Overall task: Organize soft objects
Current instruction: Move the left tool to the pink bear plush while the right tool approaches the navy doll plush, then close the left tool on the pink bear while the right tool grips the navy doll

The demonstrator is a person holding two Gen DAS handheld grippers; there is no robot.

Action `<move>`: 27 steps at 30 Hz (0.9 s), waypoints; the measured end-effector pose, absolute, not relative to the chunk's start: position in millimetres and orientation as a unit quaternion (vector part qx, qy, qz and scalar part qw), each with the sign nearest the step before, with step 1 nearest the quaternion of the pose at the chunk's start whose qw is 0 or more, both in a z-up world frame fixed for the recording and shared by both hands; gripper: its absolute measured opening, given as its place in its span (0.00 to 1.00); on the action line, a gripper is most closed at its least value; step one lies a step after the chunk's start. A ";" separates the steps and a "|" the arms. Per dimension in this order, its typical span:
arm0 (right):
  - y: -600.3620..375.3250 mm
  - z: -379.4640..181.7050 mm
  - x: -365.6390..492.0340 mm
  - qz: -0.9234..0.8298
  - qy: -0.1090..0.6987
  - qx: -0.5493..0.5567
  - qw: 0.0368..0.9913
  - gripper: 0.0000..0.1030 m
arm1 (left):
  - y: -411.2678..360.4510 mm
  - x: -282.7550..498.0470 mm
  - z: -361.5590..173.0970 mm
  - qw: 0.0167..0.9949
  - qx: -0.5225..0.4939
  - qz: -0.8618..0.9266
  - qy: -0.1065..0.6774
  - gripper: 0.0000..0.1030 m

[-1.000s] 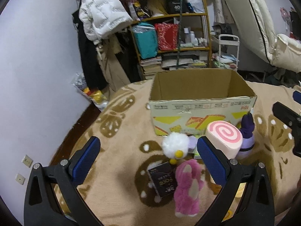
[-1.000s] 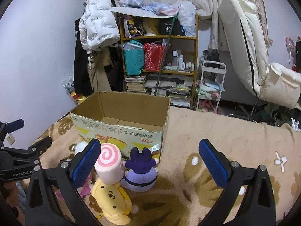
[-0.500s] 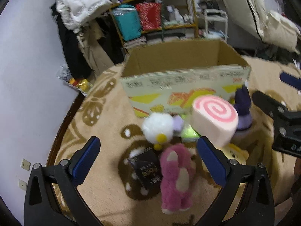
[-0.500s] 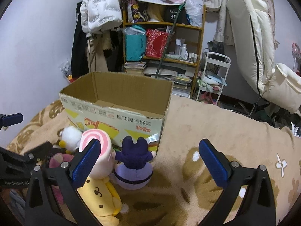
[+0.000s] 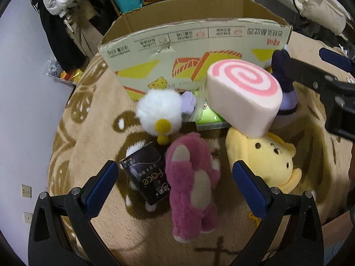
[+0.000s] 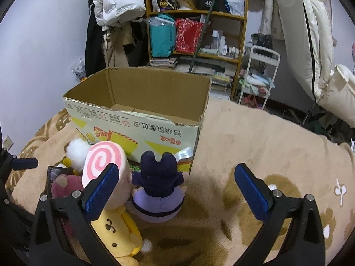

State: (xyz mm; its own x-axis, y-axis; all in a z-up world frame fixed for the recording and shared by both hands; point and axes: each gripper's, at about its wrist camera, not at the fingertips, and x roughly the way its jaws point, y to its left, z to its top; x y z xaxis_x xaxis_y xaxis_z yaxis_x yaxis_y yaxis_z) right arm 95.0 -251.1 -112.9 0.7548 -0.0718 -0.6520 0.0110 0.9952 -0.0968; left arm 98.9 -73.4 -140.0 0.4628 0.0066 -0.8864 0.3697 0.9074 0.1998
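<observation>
Left gripper (image 5: 175, 186) one second on: it has advanced and tipped downward, so the toys in front of the cardboard box (image 5: 199, 37) now fill its view, where a second ago they sat small and far below the box. The pink bear (image 5: 193, 186) now lies between the two blue pads (image 5: 101, 187), its head pointing toward the box. This suggests that the first pick is being lined up; no toy is yet lifted, and the visible part of the box interior holds nothing.

The toys lie in a cluster on the tan blanket (image 5: 88, 133), just in front of the box wall. A white fluffy toy (image 5: 158, 113) lies nearest the box on the left. A pink swirl cushion (image 5: 241, 95) rests on top of a yellow dog plush (image 5: 264, 157). A purple plush (image 6: 157, 188) sits at the right end, close to the box corner. A black packet (image 5: 146, 175) lies beside the bear, touching it.

Left gripper: fingers spread wide, straddling the bear without touching it, pointed forward and down.

Right gripper (image 6: 177, 190): fingers likewise spread wide and holding nothing, held lower and more level; the purple plush stands ahead between them, the left pad overlapping the swirl cushion in view.
</observation>
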 end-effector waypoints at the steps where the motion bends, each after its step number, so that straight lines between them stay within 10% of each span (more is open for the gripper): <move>1: -252.9 -113.7 95.5 -0.022 0.352 -0.039 0.935 1.00 | -73.7 98.1 -140.2 0.834 0.186 -0.110 0.507 0.98; 18: -262.4 -130.5 109.9 0.011 0.404 0.045 0.914 1.00 | -78.4 92.5 -141.5 0.822 0.173 -0.151 0.521 0.46; 27: -260.1 -140.8 119.1 0.036 0.434 0.062 0.898 0.61 | -75.4 95.3 -144.1 0.820 0.165 -0.151 0.526 0.35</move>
State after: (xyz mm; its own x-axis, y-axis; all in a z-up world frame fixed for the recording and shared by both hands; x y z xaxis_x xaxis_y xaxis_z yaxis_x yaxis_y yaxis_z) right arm 119.1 -260.1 -140.8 0.6203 0.1180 -0.7755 -0.0107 0.9898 0.1420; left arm 95.3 -75.4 -144.1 0.4007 -0.0737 -0.9132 0.4210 0.9001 0.1121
